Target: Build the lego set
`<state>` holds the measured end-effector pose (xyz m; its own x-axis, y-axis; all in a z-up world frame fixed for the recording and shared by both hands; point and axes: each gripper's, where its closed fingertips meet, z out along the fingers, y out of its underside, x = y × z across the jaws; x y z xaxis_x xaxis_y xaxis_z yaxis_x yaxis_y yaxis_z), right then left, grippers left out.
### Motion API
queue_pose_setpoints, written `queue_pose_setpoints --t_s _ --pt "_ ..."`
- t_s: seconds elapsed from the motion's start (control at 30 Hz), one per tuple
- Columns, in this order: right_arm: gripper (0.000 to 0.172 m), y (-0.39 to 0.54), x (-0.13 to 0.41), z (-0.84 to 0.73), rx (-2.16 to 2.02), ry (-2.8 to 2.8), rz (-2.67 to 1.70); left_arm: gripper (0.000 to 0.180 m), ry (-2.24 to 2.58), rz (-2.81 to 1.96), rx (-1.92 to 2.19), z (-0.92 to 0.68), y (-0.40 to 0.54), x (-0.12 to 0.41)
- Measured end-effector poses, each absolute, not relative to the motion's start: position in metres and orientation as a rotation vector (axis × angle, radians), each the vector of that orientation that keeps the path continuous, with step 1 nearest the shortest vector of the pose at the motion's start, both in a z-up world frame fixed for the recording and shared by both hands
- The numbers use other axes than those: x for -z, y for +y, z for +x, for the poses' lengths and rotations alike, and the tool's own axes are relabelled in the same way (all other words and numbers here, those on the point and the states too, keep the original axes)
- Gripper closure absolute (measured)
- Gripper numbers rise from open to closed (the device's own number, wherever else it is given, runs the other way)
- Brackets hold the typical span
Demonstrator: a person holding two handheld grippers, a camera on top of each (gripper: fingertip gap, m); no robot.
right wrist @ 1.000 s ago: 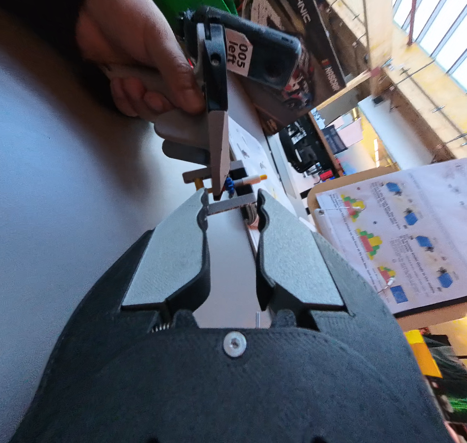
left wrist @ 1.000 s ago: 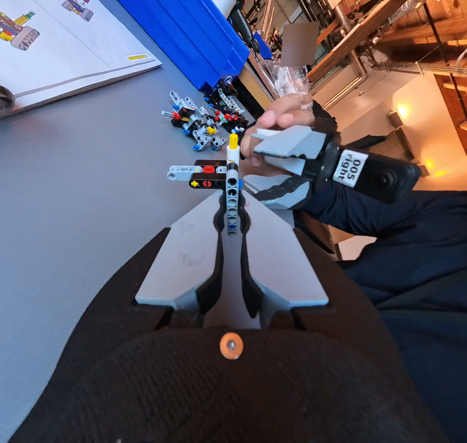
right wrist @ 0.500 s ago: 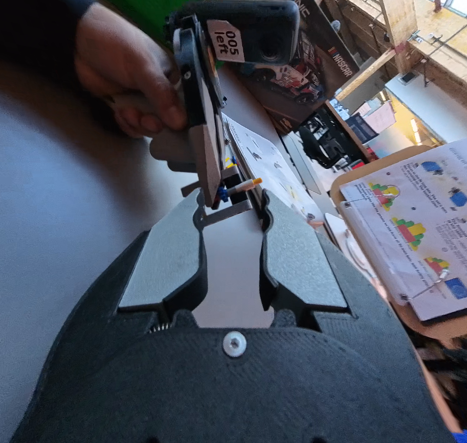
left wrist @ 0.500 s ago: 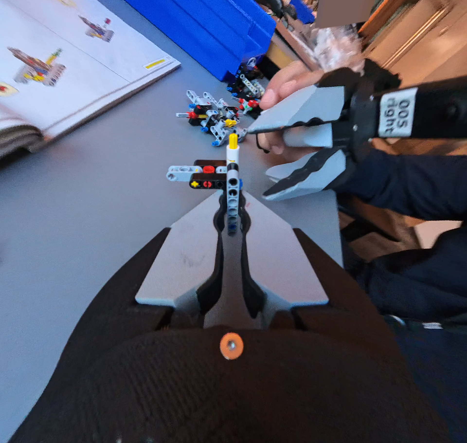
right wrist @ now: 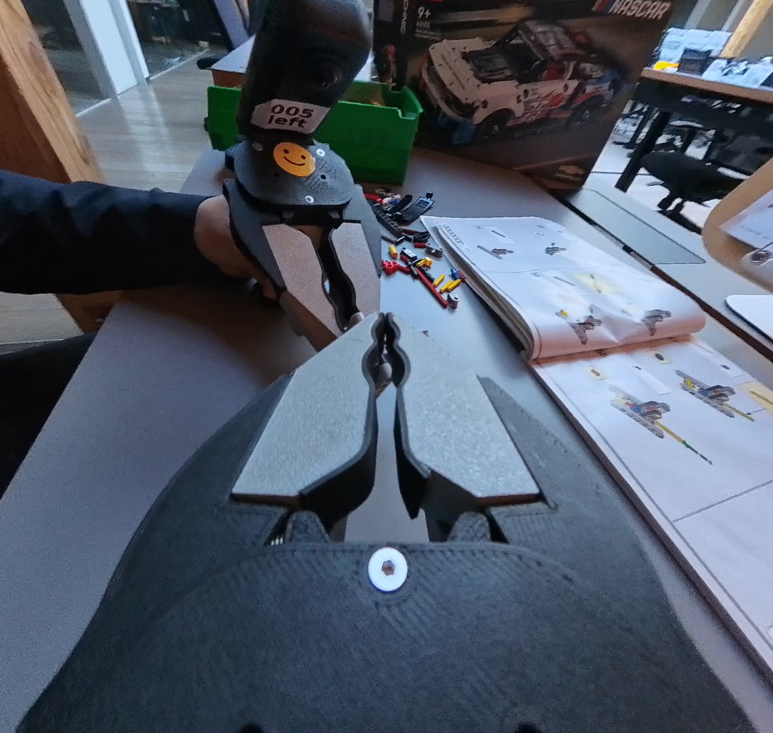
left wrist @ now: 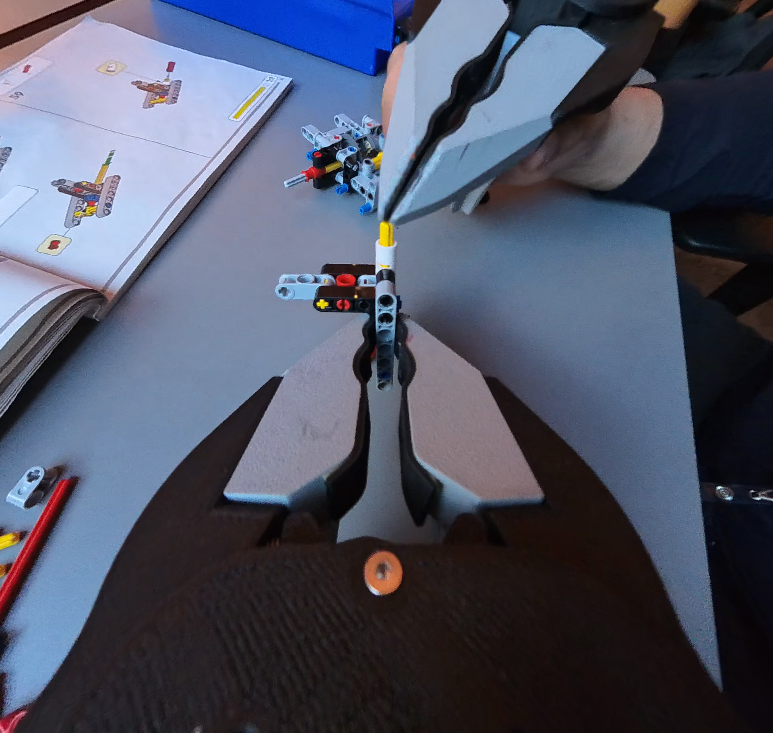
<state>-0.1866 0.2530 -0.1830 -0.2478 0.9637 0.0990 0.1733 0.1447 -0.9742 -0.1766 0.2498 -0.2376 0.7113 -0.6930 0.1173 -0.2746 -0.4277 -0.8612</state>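
Brick assembly [left wrist: 378, 294] clamped in left tool [left wrist: 385, 338], right tool [left wrist: 387, 217] tip-to-axle.

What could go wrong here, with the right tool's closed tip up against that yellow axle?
The left tool grips the brick assembly only by its grey beam, so a push from the right tool on the yellow axle could pivot or slide it. The shut tip might also skid off the narrow axle end. A dropped assembly could knock the small model beyond.

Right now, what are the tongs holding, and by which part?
Left tongs clamp the small brick assembly by its grey holed beam's lower end. Right tongs are shut, their tips at the assembly's yellow axle; holding nothing visible.
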Motion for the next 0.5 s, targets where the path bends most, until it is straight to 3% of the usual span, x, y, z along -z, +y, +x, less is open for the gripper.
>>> queue_pose_setpoints --t_s 0.4,0.5 --pt "0.162 0.2559 0.1907 -0.1893 -1.337 -1.57 -1.263 0.176 0.751 -1.997 0.521 -0.1796 0.2525 0.237" --pt "0.17 0.2542 0.1908 -0.1889 -1.374 -1.576 -1.267 0.176 0.753 -1.997 0.519 -0.1793 0.2524 0.2368"
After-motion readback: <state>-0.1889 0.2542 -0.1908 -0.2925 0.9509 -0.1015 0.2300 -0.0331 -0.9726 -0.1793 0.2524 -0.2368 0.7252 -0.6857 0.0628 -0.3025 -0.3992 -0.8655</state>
